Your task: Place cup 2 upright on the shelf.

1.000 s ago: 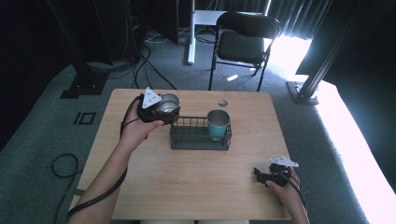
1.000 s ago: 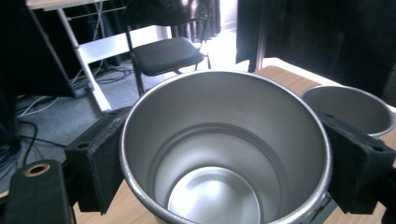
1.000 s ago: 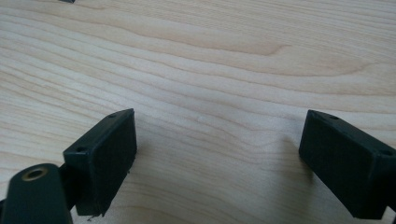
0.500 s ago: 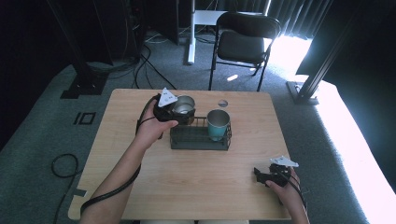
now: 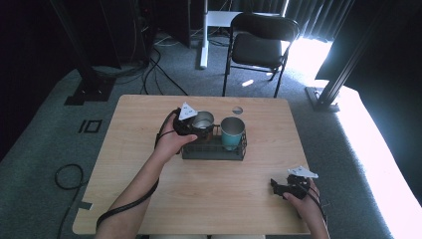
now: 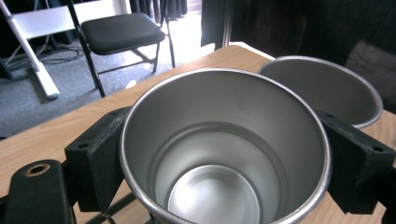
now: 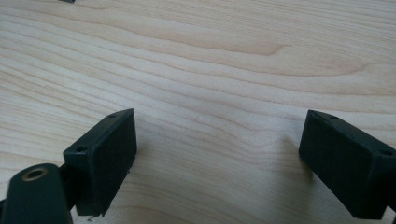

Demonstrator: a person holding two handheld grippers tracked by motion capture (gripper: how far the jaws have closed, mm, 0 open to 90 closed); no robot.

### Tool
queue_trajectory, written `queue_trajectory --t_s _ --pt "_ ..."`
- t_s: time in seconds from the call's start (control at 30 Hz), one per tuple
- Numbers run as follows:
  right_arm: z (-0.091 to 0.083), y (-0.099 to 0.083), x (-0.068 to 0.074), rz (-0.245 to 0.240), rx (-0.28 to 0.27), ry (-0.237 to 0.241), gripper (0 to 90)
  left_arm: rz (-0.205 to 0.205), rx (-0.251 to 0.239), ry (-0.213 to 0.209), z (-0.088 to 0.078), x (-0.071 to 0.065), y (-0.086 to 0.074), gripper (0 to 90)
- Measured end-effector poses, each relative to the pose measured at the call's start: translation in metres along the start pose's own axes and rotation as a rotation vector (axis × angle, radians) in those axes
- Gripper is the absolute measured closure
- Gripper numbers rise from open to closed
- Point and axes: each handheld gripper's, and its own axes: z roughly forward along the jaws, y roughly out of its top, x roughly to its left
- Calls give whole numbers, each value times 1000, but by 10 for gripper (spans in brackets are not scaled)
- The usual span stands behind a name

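A steel cup (image 5: 202,120) sits upright between the jaws of my left gripper (image 5: 199,127), which is shut on it, at the left end of a black wire rack (image 5: 214,152). In the left gripper view the black pads (image 6: 100,158) press both sides of the steel cup (image 6: 224,154), which is empty. A teal cup (image 5: 232,132) stands in the rack's right end, and its rim (image 6: 322,88) is just beyond the held cup. My right gripper (image 5: 276,187) rests near the table's front right corner. Its jaws (image 7: 219,158) stand open over bare wood.
The wooden table (image 5: 149,199) has a small round grommet (image 5: 237,110) behind the rack. A black folding chair (image 5: 263,45) stands beyond the far edge, and cables lie on the floor at the left.
My left gripper has carried the steel cup to the right and down, from beside the rack's left end to over it. The right gripper has not moved.
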Motion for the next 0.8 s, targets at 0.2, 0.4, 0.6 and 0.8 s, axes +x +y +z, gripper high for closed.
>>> queue_trajectory --t_s 0.2,0.4,0.6,0.8 --pt "0 0 0 0 0 0 108 -5 15 2 6 2 -7 140" --pt "0 0 0 0 0 0 108 -2 31 5 9 3 -15 140" --pt "0 0 0 0 0 0 108 0 53 -2 14 2 -23 140" --pt "0 0 0 0 0 0 108 18 74 -2 19 1 -29 140"
